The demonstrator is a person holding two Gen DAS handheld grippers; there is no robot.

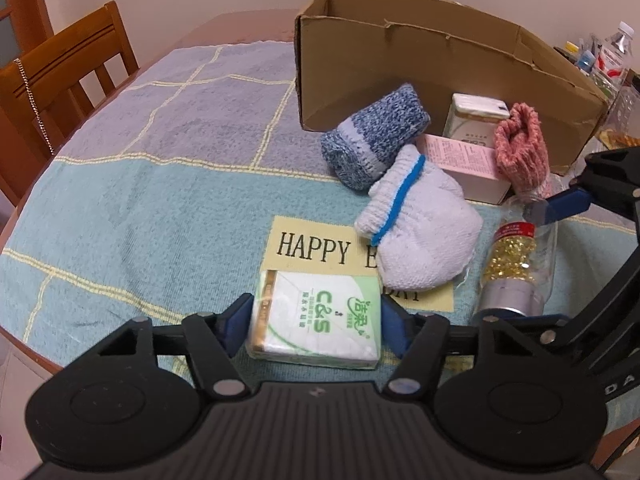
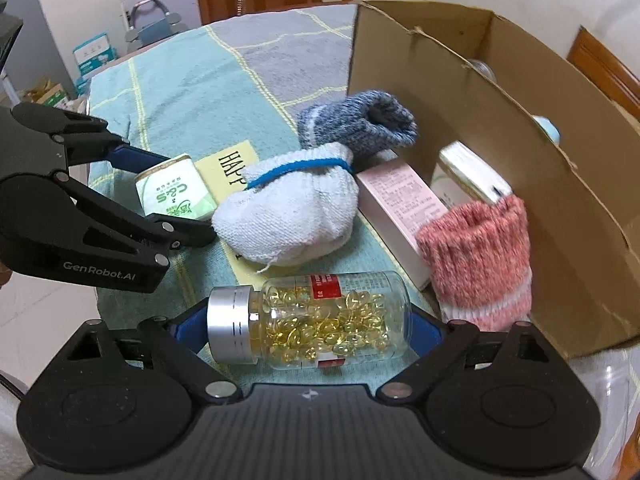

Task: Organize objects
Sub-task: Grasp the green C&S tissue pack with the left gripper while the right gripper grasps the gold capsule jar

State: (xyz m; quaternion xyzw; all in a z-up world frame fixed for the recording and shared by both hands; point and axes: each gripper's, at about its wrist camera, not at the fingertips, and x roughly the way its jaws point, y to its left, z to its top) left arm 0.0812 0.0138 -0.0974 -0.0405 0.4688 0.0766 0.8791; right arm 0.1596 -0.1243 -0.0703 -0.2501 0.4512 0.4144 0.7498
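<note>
A tissue pack [image 1: 316, 316], white and green with "C&S" print, lies flat near the bench's front edge, partly over a yellow patch. Beside it a white sock [image 1: 416, 232] with a blue band sits bundled. A blue sock [image 1: 374, 136], rolled, leans against it. A clear bottle [image 2: 316, 320] of yellow capsules with a silver cap lies on its side. A pink sock [image 2: 480, 256] stands at the mouth of a cardboard box [image 2: 520, 120] that lies on its side; a pink carton [image 2: 404, 208] and a white carton [image 2: 468, 180] lie partly inside.
</note>
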